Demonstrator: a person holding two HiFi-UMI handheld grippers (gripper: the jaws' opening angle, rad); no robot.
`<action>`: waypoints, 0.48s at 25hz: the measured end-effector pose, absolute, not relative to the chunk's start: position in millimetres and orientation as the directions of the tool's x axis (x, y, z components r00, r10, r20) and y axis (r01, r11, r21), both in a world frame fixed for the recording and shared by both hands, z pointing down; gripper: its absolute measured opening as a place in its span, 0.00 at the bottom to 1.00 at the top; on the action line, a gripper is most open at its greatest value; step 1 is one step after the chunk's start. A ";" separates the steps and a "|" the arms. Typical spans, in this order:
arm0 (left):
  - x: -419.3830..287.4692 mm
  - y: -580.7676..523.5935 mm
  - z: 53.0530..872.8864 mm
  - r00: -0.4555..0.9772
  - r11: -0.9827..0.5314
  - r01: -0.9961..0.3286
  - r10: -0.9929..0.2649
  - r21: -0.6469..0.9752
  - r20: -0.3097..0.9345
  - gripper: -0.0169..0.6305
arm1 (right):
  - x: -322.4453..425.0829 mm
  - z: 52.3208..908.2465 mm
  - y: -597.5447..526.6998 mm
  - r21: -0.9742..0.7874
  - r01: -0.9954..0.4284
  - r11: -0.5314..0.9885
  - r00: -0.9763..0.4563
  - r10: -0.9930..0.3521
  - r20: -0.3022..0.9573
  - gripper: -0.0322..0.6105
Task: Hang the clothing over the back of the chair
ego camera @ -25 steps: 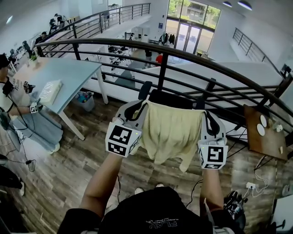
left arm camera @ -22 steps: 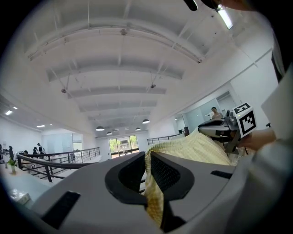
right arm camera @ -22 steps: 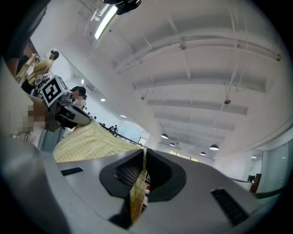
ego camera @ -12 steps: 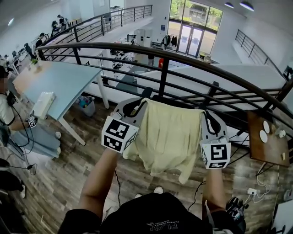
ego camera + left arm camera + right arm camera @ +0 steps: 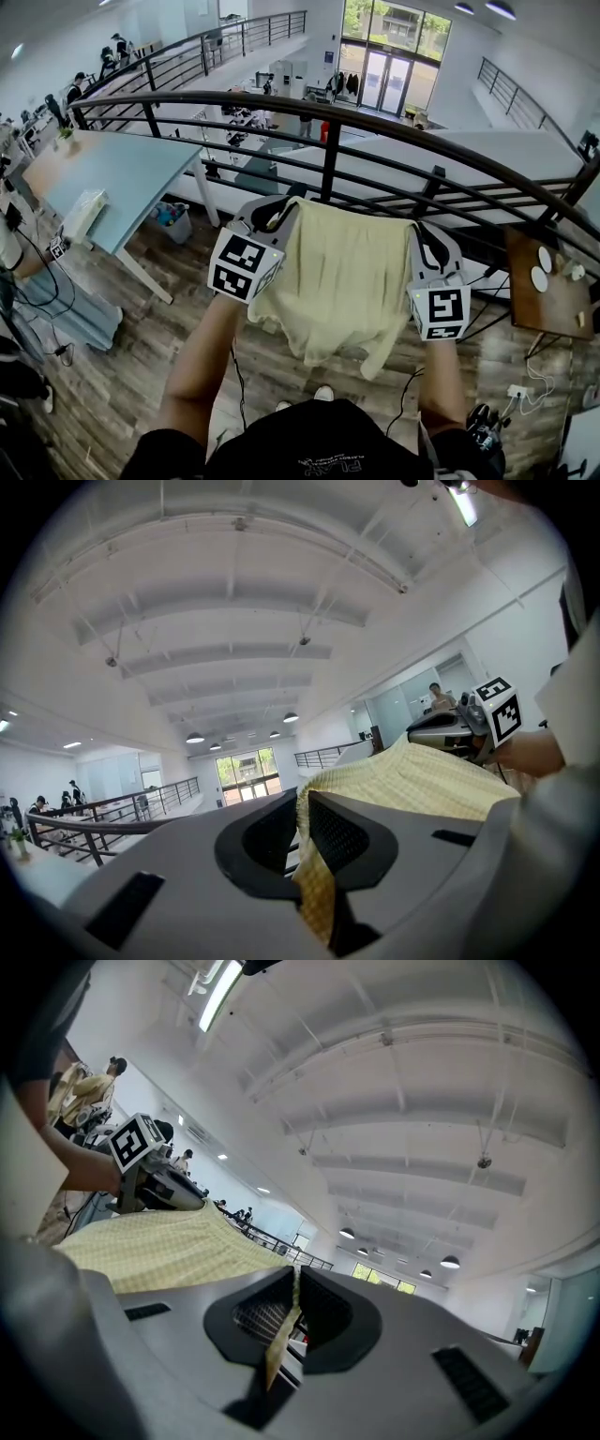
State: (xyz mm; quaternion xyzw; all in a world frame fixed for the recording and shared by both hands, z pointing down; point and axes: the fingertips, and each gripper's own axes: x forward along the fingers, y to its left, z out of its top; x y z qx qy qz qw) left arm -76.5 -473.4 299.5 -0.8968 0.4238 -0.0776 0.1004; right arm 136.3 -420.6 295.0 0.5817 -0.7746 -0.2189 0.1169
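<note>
Left gripper (image 5: pixel 275 214) and right gripper (image 5: pixel 424 246) are each clenching a top corner of the pale yellow shirt (image 5: pixel 342 277), keeping it spread wide and hanging before the railing (image 5: pixel 375 120), likely for draping over the chair back

Soft woven cloth garment (image 5: pixel 339 277), matt metal railing (image 5: pixel 330 155), apparently wood-grain floor (image 5: pixel 131 349).

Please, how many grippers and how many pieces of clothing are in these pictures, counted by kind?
Grippers: 2, the left gripper and the right gripper, each shut on the cloth
Clothing: 1, the yellow garment
Total: 3
</note>
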 end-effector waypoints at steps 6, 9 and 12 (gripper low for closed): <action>-73.1 -490.7 302.3 0.630 -0.629 -0.730 -0.771 -0.267 0.092 0.10 | 136.0 299.7 -435.9 0.474 -0.839 0.268 -0.320 -0.947 -0.029 0.11; -72.7 -501.0 305.0 0.639 -0.641 -0.717 -0.762 -0.275 0.109 0.10 | 135.8 304.6 -444.9 0.476 -0.831 0.289 -0.333 -0.943 -0.009 0.11; -70.5 -513.3 309.3 0.653 -0.657 -0.699 -0.748 -0.283 0.122 0.10 | 136.0 307.9 -454.3 0.474 -0.829 0.297 -0.336 -0.942 0.003 0.11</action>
